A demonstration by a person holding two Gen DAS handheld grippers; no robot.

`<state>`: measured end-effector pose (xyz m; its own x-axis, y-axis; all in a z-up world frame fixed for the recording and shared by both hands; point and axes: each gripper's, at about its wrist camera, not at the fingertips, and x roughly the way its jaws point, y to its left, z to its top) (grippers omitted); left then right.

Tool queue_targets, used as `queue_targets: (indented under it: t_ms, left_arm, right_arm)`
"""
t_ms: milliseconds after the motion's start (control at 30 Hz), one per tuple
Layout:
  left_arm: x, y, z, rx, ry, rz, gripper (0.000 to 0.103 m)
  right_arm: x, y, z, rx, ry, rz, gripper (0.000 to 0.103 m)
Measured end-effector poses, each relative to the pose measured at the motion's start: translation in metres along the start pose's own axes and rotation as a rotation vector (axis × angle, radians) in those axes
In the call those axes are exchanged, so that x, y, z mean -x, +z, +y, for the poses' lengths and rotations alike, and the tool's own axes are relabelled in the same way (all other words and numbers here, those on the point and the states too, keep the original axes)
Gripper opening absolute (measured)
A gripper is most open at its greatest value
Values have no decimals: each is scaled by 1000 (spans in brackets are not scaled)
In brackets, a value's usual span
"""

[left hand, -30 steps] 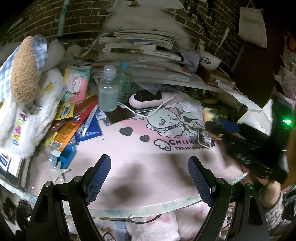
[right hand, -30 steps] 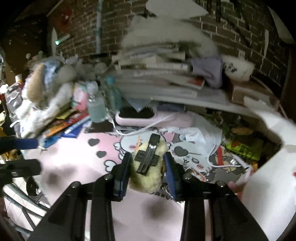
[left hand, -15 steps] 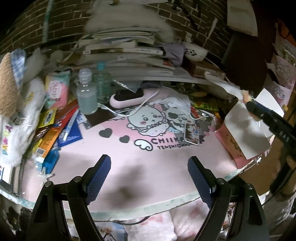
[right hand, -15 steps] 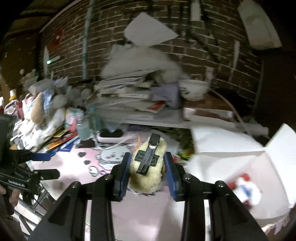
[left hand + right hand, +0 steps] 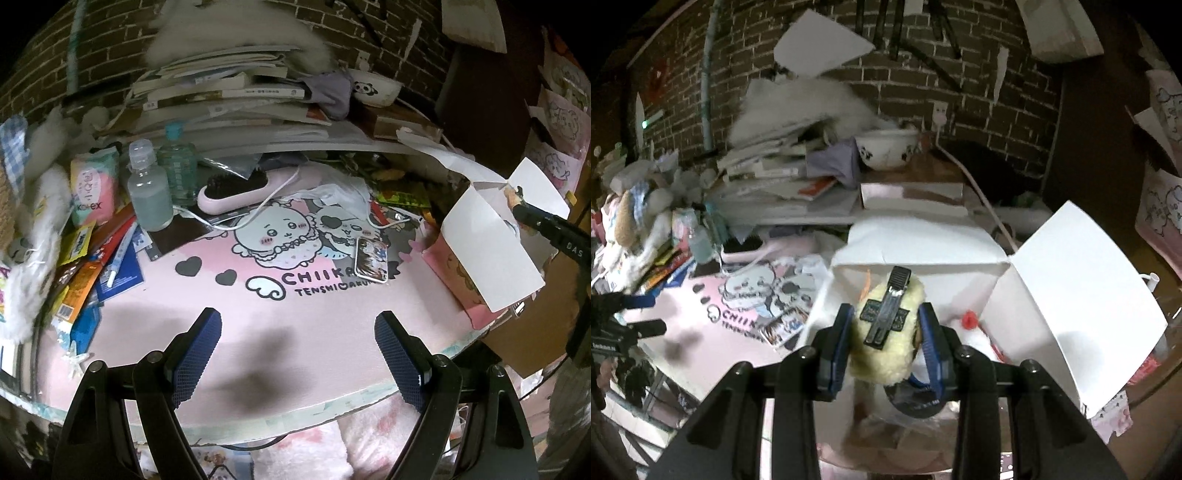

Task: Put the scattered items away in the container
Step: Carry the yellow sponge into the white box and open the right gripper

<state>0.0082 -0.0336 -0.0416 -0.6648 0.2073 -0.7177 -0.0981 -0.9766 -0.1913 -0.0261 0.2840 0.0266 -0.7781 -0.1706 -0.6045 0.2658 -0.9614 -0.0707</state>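
My right gripper (image 5: 885,341) is shut on a fluffy cream hair clip (image 5: 886,343) with a black metal clasp, and holds it above the open white box (image 5: 1071,295) at the table's right edge. Inside the box lie several items, one with a red cap (image 5: 969,319). In the left wrist view the same white box (image 5: 487,236) stands at the right, with the right gripper's tip (image 5: 517,199) over it. My left gripper (image 5: 297,354) hangs open over the bare pink mat (image 5: 258,314), with nothing between its fingers. A small photo card (image 5: 371,260) lies on the mat.
Two clear bottles (image 5: 149,192), a pink hairbrush (image 5: 255,188) with a white cable, a tissue pack (image 5: 94,188) and snack packets (image 5: 79,280) crowd the mat's left and back. Stacked books (image 5: 229,96), a panda bowl (image 5: 375,88) and a plush toy (image 5: 33,236) stand behind.
My right gripper carried the fluffy clip rightward and up from above the mat to above the open white box. The left gripper drifted sideways, still open.
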Motion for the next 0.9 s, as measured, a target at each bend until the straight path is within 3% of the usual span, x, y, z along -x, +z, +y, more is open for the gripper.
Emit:
queue_targets:
  t_ms: [233, 433, 567, 667, 800, 900]
  left_arm:
    - [-2, 0, -7, -19, 12, 10, 83]
    - [-10, 2, -10, -15, 6, 23, 83]
    - [-19, 1, -16, -22, -4, 39, 83]
    - [-26, 1, -21, -33, -6, 46, 83]
    - [-39, 2, -27, -44, -22, 57, 83]
    - [-50, 5, -34, -58, -42, 59, 83]
  right_arm:
    - [-17, -5, -5, 16, 13, 95, 33]
    - [-23, -9, -10, 12, 5, 112, 36]
    - [-21, -11, -11, 9, -6, 87, 57]
    - [-19, -10, -11, 2, 1, 68, 59]
    - [-11, -9, -11, -33, 53, 15, 73]
    - [-3, -6, -3, -34, 91, -39, 77]
